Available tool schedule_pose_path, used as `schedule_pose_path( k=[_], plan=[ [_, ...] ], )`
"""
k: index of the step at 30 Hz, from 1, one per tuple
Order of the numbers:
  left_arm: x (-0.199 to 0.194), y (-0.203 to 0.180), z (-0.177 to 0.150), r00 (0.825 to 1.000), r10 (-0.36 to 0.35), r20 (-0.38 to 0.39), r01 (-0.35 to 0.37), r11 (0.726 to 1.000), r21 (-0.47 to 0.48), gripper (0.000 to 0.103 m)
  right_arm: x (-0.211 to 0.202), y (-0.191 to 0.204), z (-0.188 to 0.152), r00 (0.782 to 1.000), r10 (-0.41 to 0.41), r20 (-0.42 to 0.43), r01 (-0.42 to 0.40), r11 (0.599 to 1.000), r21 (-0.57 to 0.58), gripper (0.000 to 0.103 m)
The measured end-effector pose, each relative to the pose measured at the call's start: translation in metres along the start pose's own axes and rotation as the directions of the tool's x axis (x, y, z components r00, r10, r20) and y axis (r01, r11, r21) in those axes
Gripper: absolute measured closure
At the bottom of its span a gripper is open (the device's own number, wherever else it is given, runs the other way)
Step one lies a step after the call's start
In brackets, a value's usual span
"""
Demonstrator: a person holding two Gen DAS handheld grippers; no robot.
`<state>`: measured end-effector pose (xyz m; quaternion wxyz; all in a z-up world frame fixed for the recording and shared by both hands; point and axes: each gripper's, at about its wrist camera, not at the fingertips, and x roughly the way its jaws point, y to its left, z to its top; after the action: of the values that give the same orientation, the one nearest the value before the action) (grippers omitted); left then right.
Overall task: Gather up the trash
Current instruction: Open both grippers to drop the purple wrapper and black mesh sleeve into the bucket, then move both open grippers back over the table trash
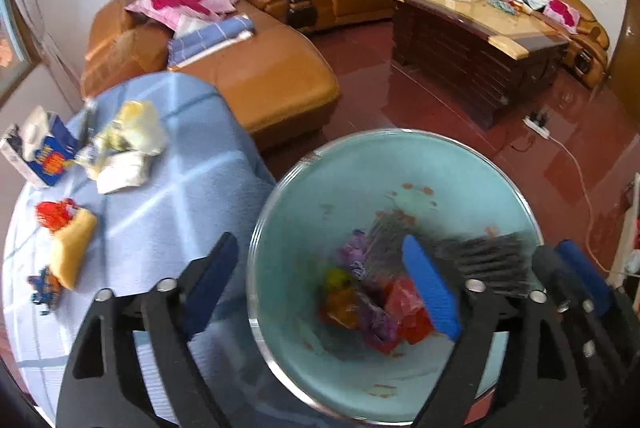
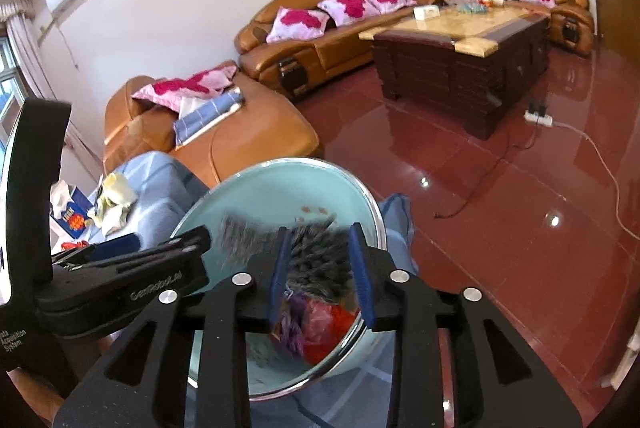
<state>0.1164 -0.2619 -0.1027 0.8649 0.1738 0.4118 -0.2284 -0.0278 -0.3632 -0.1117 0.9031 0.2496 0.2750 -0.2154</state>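
A pale blue trash bin with a metal rim stands beside the table and holds colourful wrappers; it also shows in the right wrist view. My left gripper is open and straddles the bin's near rim. My right gripper is shut on a dark grey bristly brush over the bin; the brush also shows in the left wrist view. On the blue cloth table lie crumpled paper, a yellow wrapper and a red wrapper.
A blue and white tissue box sits at the table's far left. An orange sofa stands behind the table. A dark wooden coffee table is on the red floor, with a power strip and cable near it.
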Motion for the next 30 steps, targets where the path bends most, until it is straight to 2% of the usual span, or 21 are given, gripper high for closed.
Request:
schedule_pose_path(
  k=[3, 10, 14, 30],
  plan=[
    [-0.006, 0.009, 0.0, 1.0, 0.018, 0.01, -0.018, 1.0, -0.015, 0.017, -0.005, 0.001, 0.002, 1.0, -0.009, 0.02, 0.009, 1.0, 0.008, 0.063],
    [-0.021, 0.025, -0.004, 0.998, 0.051, 0.035, -0.05, 0.998, -0.036, 0.013, -0.012, 0.006, 0.004, 0.999, -0.017, 0.047, 0.016, 1.0, 0.007, 0.061],
    [-0.029, 0.03, -0.007, 0.996, 0.07, 0.055, -0.068, 0.997, -0.037, 0.01, -0.018, 0.012, 0.004, 0.998, -0.015, 0.06, 0.016, 1.0, -0.015, 0.057],
    [-0.042, 0.066, -0.022, 0.993, 0.102, 0.055, -0.096, 0.99, -0.1, 0.01, -0.025, 0.039, -0.001, 0.998, -0.012, 0.069, 0.02, 0.993, -0.114, 0.056]
  ],
)
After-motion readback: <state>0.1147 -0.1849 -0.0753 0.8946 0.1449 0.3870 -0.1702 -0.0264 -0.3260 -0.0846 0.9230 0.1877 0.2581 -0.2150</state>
